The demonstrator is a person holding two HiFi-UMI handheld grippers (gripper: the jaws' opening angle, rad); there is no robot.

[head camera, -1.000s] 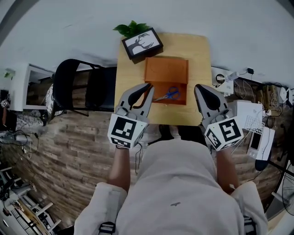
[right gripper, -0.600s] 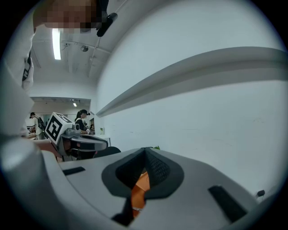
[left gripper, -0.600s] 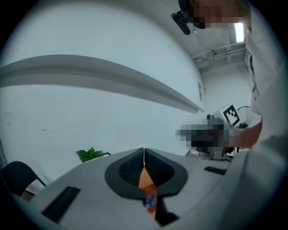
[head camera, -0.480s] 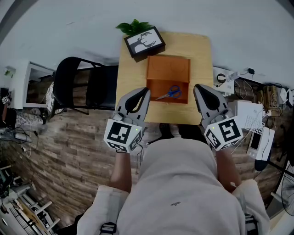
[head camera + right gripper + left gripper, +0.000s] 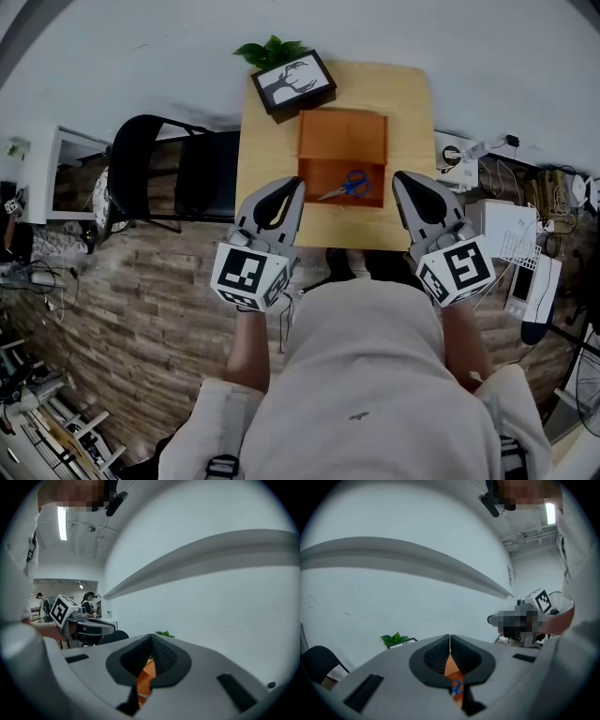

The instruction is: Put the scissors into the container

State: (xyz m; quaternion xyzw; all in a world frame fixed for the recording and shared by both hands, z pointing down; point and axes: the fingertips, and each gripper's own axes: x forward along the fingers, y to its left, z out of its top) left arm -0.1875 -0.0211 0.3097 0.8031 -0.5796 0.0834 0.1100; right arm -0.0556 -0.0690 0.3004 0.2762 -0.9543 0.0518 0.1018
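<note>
Box (image 5: pixel 342 131), orange, open, on table (image 5: pixel 267 187). Contents: scissors (image 5: pixel 349 186), blue-handled, lying flat in its near half.
Left gripper (image 5: pixel 296 186): jaws closed tip to tip with nothing between them, near the box's left front corner.
Right gripper (image 5: pixel 399 180): jaws likewise together, empty, just right of the box.
Framed picture (image 5: pixel 292 82) and plant (image 5: pixel 272 49): behind the box.

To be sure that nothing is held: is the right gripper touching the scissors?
Apart. In the head view a clear gap lies between the right gripper and the scissors, which lie in the orange container; its jaws are shut on nothing.
</note>
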